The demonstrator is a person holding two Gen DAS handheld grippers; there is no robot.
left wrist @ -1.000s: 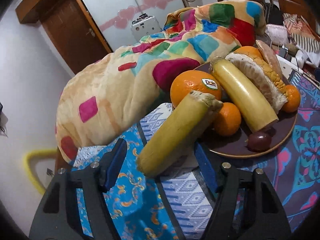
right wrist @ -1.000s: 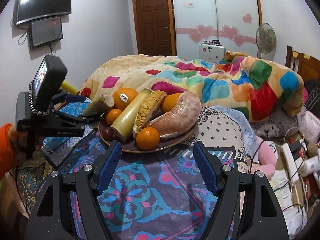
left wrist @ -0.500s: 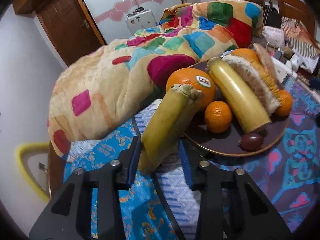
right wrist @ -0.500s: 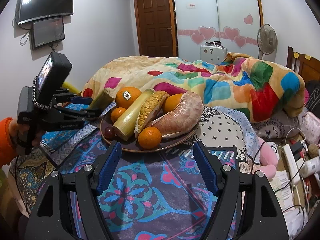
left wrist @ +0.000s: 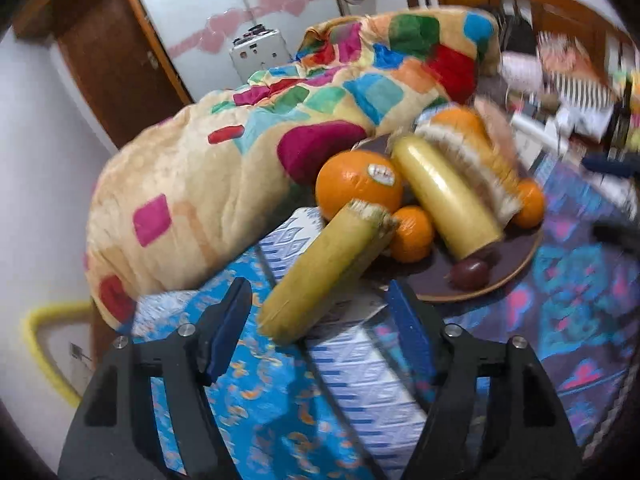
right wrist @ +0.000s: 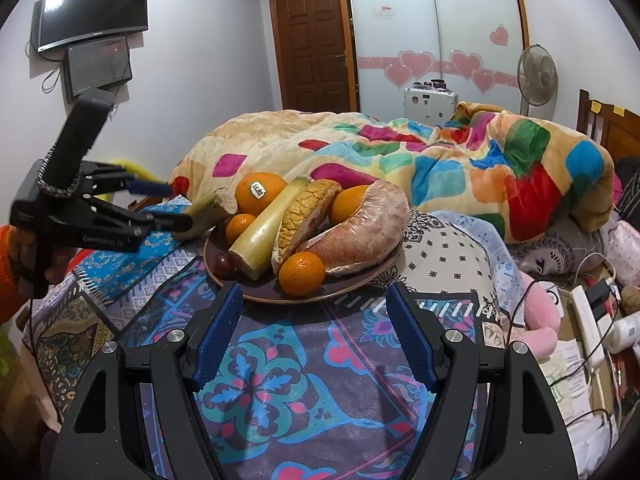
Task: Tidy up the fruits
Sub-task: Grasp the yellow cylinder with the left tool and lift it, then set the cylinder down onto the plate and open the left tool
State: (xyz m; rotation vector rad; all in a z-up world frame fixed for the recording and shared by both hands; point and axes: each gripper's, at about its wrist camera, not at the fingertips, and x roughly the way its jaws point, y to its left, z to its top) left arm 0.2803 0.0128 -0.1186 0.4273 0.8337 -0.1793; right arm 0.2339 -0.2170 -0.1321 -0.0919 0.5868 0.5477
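Yellow-green cane piece (left wrist: 326,268), frayed top end, leans against plate (left wrist: 520,258).

Motion blur smears the clutter (left wrist: 580,92) behind the plate (left wrist: 516,264).

A bed (right wrist: 460,248) is covered by patterned cloths: a purple cloth with teal and pink flower motifs (right wrist: 280,380), a blue cloth with orange swirls (left wrist: 256,392) and a blue-and-white diamond-patterned cloth (left wrist: 360,376). A round dark brown plate (right wrist: 312,296) loaded with fruit is set on the purple cloth. A yellowish cut stalk (left wrist: 324,276) is seen with its lower end on the diamond-patterned cloth and its frayed end against the plate's edge. A bulky patchwork blanket (right wrist: 440,160) is heaped behind the plate.
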